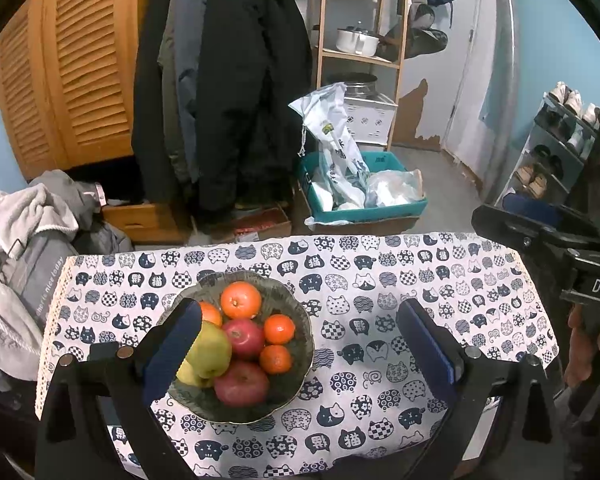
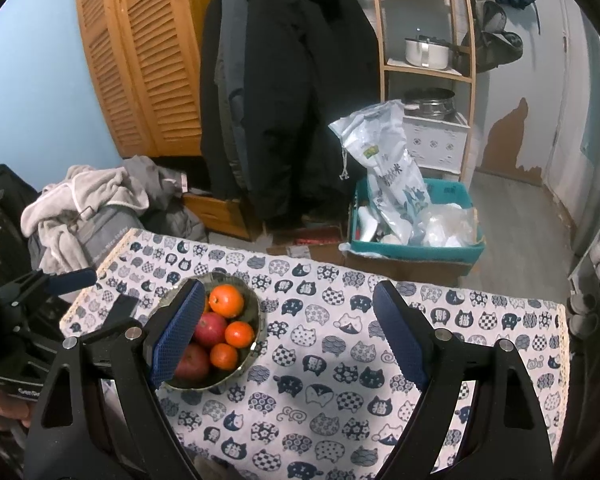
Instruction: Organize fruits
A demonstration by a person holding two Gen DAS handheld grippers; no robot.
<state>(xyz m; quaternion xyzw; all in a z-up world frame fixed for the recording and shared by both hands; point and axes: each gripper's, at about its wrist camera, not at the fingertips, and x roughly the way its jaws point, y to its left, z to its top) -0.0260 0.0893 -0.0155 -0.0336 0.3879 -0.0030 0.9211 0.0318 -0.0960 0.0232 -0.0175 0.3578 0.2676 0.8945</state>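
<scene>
A dark glass bowl [image 1: 300, 344] sits on the cat-print tablecloth [image 1: 380, 280] at the table's left half. It holds several oranges [image 1: 241, 300], two red apples [image 1: 242, 383] and a green pear [image 1: 210, 350]. My left gripper [image 1: 300, 344] is open and empty above the table, its left finger [image 1: 172, 354] over the bowl's left rim. My right gripper [image 2: 292, 338] is open and empty, its left finger [image 2: 178, 332] in front of the bowl [image 2: 256, 312]. The oranges [image 2: 227, 301] and the apples [image 2: 209, 328] show there too.
The right gripper's body [image 1: 548, 240] stands at the table's right edge. The left gripper's body [image 2: 32, 308] stands at the table's left. Beyond the far edge are hanging coats [image 1: 236, 92], a teal crate [image 1: 364, 208] with bags, a wooden shelf [image 1: 360, 52] and piled clothes [image 1: 16, 232].
</scene>
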